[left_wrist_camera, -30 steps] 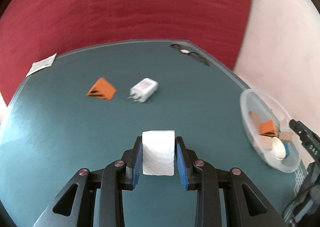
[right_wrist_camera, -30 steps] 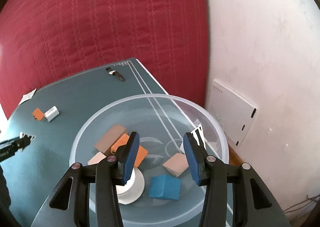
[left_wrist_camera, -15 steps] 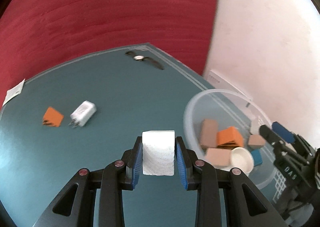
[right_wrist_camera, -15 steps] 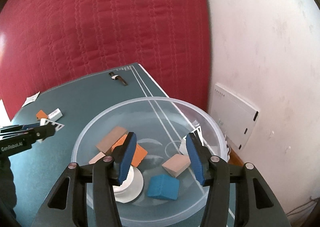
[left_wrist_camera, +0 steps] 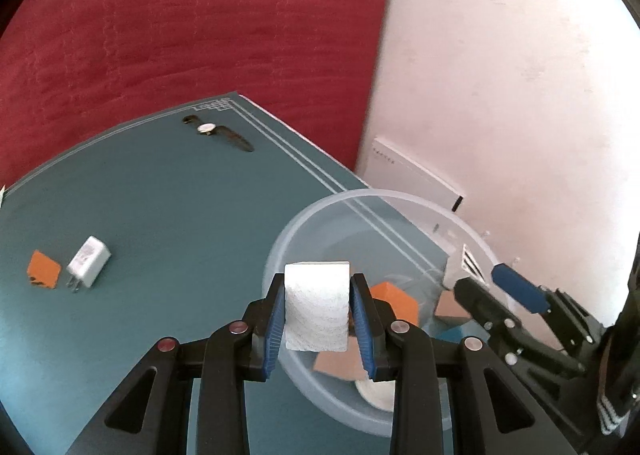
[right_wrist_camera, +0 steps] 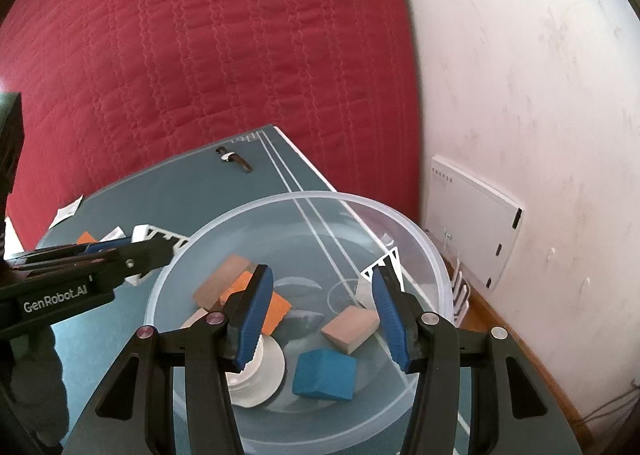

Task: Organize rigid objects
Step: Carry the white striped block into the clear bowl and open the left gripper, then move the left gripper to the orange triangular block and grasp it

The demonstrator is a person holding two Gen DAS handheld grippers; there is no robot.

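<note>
Left wrist view shows the left gripper (left_wrist_camera: 318,313), its jaws just easing apart, with the white block (left_wrist_camera: 316,305) between its blue pads above the near rim of the clear bowl (left_wrist_camera: 320,211), while the right gripper (right_wrist_camera: 324,321) hangs open over that bowl's blocks.

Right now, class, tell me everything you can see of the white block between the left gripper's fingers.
The white block is a chunky cuboid with a rough, faintly grained, chalky or foam-like face. It sits upright between the blue ribbed fingers of the left gripper, whose jaws have just been opening around it. It is off the table, over the near rim of the clear plastic bowl. No markings show.
</note>
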